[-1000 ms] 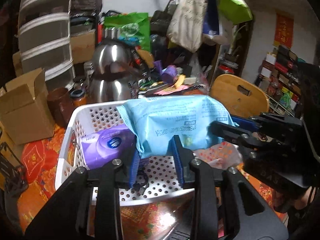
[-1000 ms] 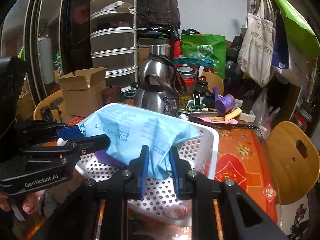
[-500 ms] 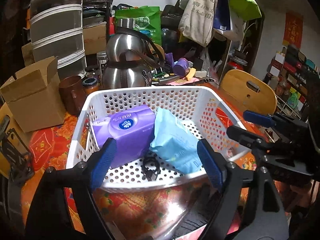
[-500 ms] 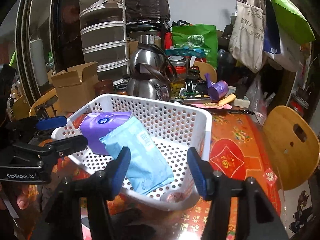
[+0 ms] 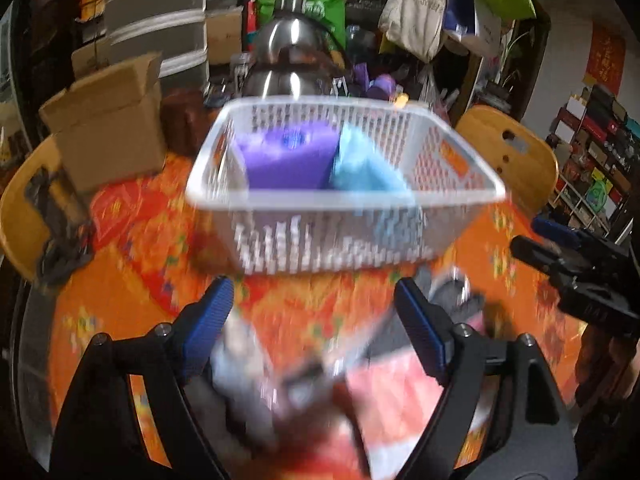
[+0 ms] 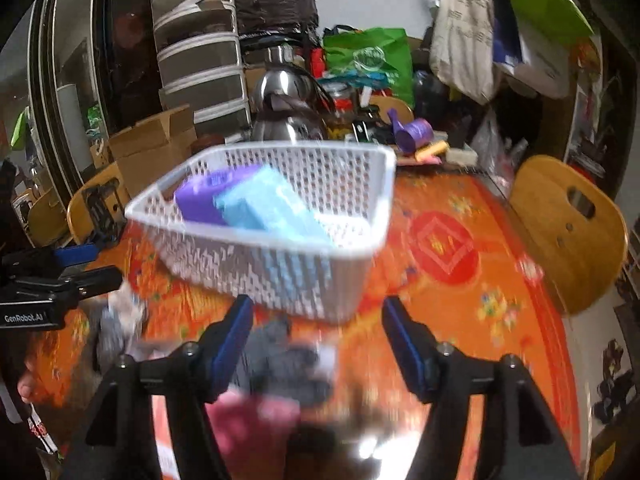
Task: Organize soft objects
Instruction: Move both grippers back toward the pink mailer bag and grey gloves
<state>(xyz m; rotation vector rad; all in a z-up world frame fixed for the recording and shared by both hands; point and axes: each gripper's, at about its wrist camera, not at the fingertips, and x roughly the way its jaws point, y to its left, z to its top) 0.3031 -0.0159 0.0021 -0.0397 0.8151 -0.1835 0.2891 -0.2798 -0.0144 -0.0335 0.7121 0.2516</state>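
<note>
Left wrist view: left gripper (image 5: 310, 312), jaws wide apart, nothing between them. White perforated basket (image 5: 344, 200) on orange patterned tablecloth (image 5: 120, 280), holding purple tissue pack (image 5: 288, 160) beside light-blue pack (image 5: 368, 168), touching (heavy blur).

Right wrist view: right gripper (image 6: 316, 332), jaws just opened further, empty. Grey cloth (image 6: 280, 360) and pink cloth (image 6: 252, 416) on the tablecloth near its fingers.

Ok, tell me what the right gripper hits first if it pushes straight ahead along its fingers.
Probably the grey cloth on the table, lying low between the open right gripper fingers. Beyond it stands the white basket. The blur leaves depth uncertain.
</note>
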